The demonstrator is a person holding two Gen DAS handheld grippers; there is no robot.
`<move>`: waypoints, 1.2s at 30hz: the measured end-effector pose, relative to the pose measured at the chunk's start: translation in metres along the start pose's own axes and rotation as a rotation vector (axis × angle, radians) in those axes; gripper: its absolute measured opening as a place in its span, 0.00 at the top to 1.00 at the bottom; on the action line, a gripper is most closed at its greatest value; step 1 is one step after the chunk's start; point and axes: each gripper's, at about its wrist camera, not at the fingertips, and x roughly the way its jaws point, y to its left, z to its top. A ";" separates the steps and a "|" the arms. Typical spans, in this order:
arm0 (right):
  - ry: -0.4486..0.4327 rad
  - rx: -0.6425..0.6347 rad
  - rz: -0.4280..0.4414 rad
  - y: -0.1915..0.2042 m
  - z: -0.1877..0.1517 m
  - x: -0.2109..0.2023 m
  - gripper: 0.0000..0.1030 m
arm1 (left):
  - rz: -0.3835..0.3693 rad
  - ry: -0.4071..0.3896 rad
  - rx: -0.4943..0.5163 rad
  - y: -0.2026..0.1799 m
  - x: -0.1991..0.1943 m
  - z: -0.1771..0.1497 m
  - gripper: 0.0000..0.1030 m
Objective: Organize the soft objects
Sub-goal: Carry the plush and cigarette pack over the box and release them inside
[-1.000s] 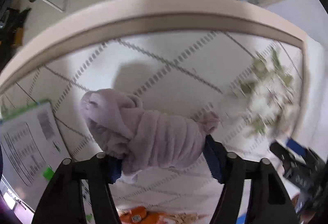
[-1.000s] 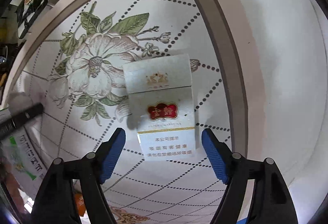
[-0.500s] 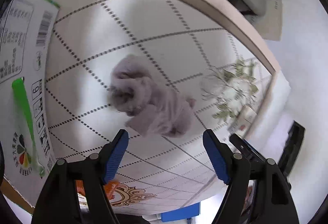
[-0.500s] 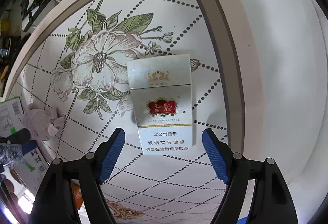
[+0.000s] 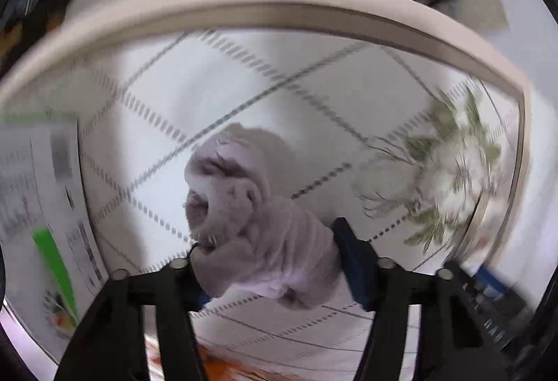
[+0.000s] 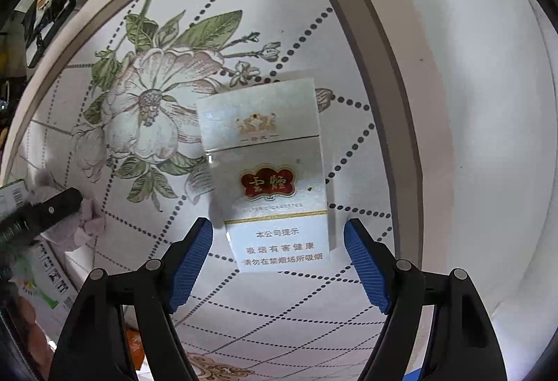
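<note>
Left gripper (image 5: 268, 262) squeezes the soft toy dog (image 5: 258, 234).

Its jaws hold the dog just above the bench (image 5: 244, 74). The squishy dog might slip out. Right gripper (image 6: 279, 262) jaws are wide open around the cigarette pack (image 6: 272, 172).

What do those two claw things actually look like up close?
Both look alike. The right gripper has two black plastic fingers with round silver rivets and textured blue pads. The left gripper has the same black fingers and rivets, and a blue pad. No cables show.
</note>
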 end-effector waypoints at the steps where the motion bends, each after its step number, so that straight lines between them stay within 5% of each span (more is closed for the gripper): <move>1: -0.004 -0.010 -0.017 0.001 -0.001 0.001 0.26 | 0.036 -0.021 0.063 -0.010 -0.001 -0.004 0.49; 5: -0.015 -0.060 -0.041 0.008 -0.010 0.003 0.42 | 0.136 -0.050 0.254 -0.037 0.002 -0.021 0.49; 7: -0.011 -0.090 -0.063 0.012 -0.013 0.004 0.42 | 0.173 -0.072 0.296 -0.044 0.003 -0.025 0.45; 17: -0.023 -0.050 -0.015 0.014 -0.008 -0.003 0.31 | 0.052 -0.042 0.180 -0.018 -0.003 -0.006 0.43; 20: -0.029 -0.066 -0.030 0.018 -0.008 -0.005 0.39 | 0.054 -0.060 0.188 -0.019 -0.004 -0.006 0.46; 21: -0.028 -0.074 -0.032 0.020 -0.011 -0.006 0.43 | 0.052 -0.065 0.192 -0.019 -0.005 -0.008 0.54; 29: 0.016 -0.155 -0.048 0.022 -0.053 0.005 0.42 | 0.090 -0.056 0.302 -0.026 0.001 -0.060 0.53; 32: 0.012 -0.154 -0.042 0.025 -0.054 0.005 0.31 | 0.100 -0.071 0.283 -0.028 -0.001 -0.065 0.51; 36: -0.004 -0.166 -0.060 0.038 -0.054 0.008 0.30 | 0.089 -0.054 0.279 -0.029 0.003 -0.073 0.45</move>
